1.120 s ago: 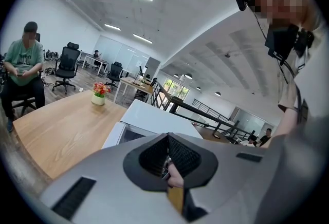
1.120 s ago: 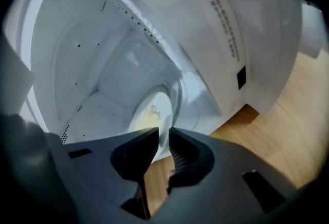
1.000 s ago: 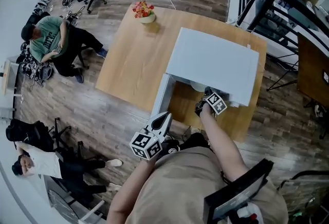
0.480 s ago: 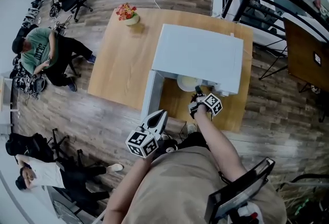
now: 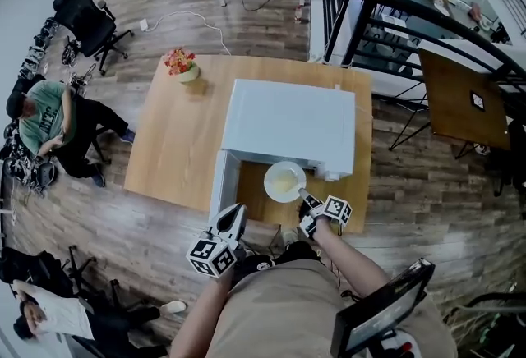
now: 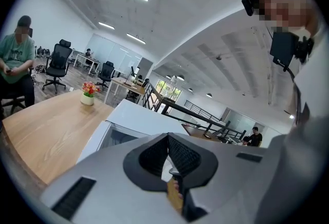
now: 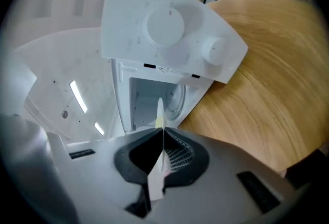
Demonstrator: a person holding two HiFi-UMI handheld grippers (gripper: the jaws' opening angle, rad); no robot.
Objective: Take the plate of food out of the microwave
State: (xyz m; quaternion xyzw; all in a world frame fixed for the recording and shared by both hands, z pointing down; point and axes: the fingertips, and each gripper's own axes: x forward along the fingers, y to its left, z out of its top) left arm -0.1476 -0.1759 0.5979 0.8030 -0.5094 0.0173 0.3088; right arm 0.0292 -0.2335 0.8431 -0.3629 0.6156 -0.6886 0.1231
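1. The counter (image 5: 168, 135) carries the white microwave (image 5: 288, 122). Over the last second the whole view has drawn back from both, as if the person were leaning away.
2. The microwave's door (image 5: 219, 184) hangs open on its left side, as it did a second ago.
3. The plate (image 5: 284, 181) of yellow food was almost hidden in the cavity a second ago. It is now clear of the opening, in front of the microwave and over the counter's near part. The removal looks done in all but setting it down.
4. The right gripper (image 5: 306, 202) has its jaws clamped on the plate's near rim, which its own view shows edge-on between them.
5. The left gripper (image 5: 233, 217) stays low by the person's body, jaws together on nothing.
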